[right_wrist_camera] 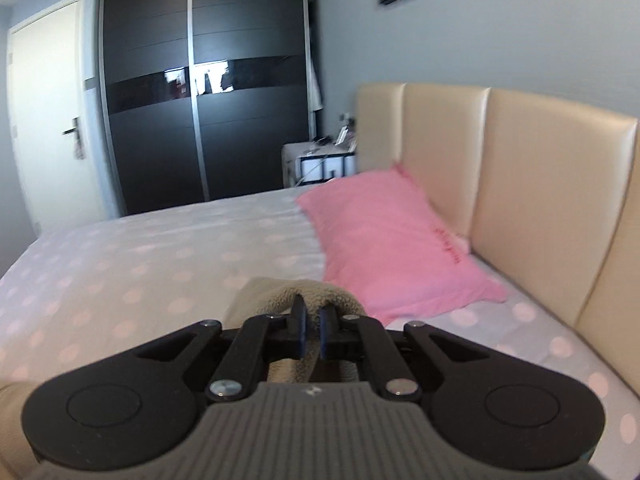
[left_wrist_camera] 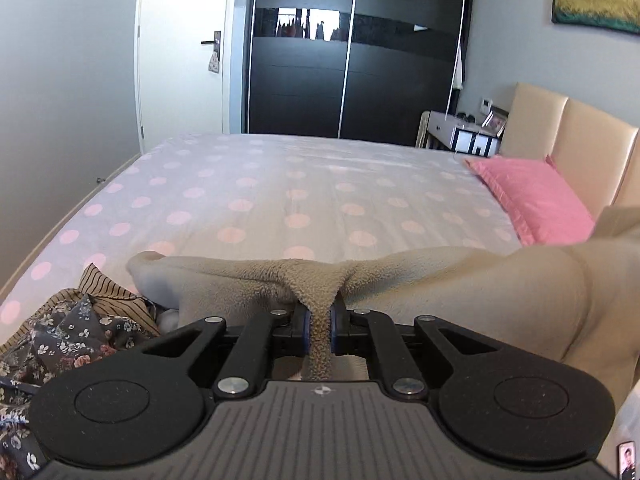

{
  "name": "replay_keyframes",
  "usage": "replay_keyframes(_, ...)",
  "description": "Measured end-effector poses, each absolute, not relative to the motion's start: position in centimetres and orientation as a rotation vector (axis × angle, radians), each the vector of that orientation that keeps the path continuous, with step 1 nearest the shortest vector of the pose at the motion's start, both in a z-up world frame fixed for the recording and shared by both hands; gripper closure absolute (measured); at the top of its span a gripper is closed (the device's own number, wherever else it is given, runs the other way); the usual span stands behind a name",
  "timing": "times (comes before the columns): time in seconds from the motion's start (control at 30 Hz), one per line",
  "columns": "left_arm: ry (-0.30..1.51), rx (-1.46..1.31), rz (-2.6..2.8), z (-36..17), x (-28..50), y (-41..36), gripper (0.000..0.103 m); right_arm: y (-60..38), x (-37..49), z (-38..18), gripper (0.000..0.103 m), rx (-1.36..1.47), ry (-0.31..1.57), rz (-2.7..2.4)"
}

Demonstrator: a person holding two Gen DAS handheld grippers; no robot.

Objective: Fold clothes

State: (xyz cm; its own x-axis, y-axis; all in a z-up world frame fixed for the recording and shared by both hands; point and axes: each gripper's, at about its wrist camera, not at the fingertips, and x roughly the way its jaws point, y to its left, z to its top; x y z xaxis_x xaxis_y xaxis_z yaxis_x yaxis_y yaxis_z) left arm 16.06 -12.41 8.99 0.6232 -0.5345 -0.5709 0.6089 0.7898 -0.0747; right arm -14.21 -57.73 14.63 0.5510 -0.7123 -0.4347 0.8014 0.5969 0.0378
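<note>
Left wrist view shows the left hand-held gripper pinching a fold of beige fleece garment, which stretches toward 3 o'clock and is cut off by the frame edge. At 8 o'clock lies a heap of floral and striped clothes, partly hidden behind the gripper body. Right wrist view is blurred; the right hand-held gripper is pressed on the same fleece, most of it hidden beneath. A pink pillow sits at 1 o'clock on the dotted bed.
</note>
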Motion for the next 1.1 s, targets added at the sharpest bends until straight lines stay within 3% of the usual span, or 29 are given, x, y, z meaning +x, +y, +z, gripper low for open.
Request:
replay_keyframes(0.2, 0.632, 0.200, -0.668, 6.3, 16.4, -14.7, 0.094, -60.0, -12.2, 11.4, 0.090, 0.290, 0.497, -0.900)
replay_keyframes(0.23, 0.638, 0.212, -0.677, 5.9, 16.3, -15.0, 0.090, -60.4, -12.2, 10.5, 0.087, 0.315, 0.520, -0.891)
replay_keyframes(0.3, 0.651, 0.235, -0.696, 5.1, 16.1, -15.7, 0.082, -60.4, -12.9, 9.1, 0.066, 0.331, 0.539, -0.868)
replay_keyframes(0.37, 0.635, 0.266, -0.706, 4.6, 15.3, -15.9, 0.056, -60.0, -13.7, 7.8, 0.054, 0.330, 0.548, -0.849)
replay_keyframes(0.7, 0.726, 0.331, -0.686, 0.6, 13.1, -13.7, 0.048, -56.3, -18.5, 0.4, 0.049, 0.400, 0.685, -0.710)
replay_keyframes(1.1, 0.896, 0.285, -0.665, -5.0, 11.9, -8.9, 0.046, -50.8, -22.4, -8.6, 0.049, 0.544, 0.787, -0.595)
